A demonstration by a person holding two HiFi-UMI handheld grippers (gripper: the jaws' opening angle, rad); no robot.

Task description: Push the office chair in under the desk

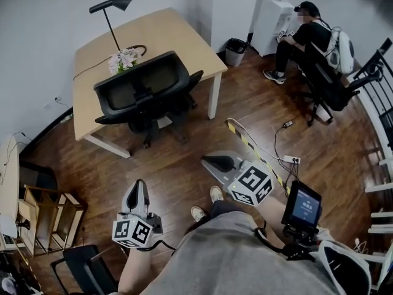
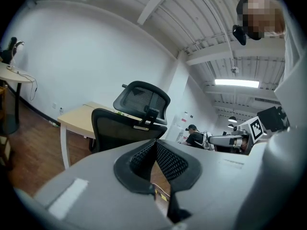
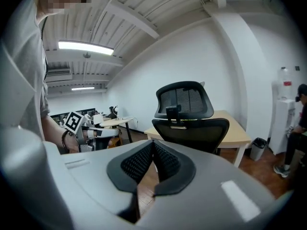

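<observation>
A black mesh office chair (image 1: 147, 91) stands tucked against the near edge of a light wooden desk (image 1: 166, 39), its back towards me. It also shows in the left gripper view as the chair (image 2: 136, 119) and in the right gripper view as the chair (image 3: 189, 114). My left gripper (image 1: 138, 192) hangs low at the left, well short of the chair, shut and empty. My right gripper (image 1: 218, 162) is at the right, also apart from the chair, its jaws closed with nothing between them. Both point towards the chair's back.
A black desk lamp (image 1: 113, 8) and pink flowers (image 1: 123, 59) sit on the desk. A yellow-black floor cable cover (image 1: 249, 145) runs right of me. A seated person (image 1: 304, 39) and a bin (image 1: 235, 51) are at the far right. Wooden shelving (image 1: 46, 217) stands left.
</observation>
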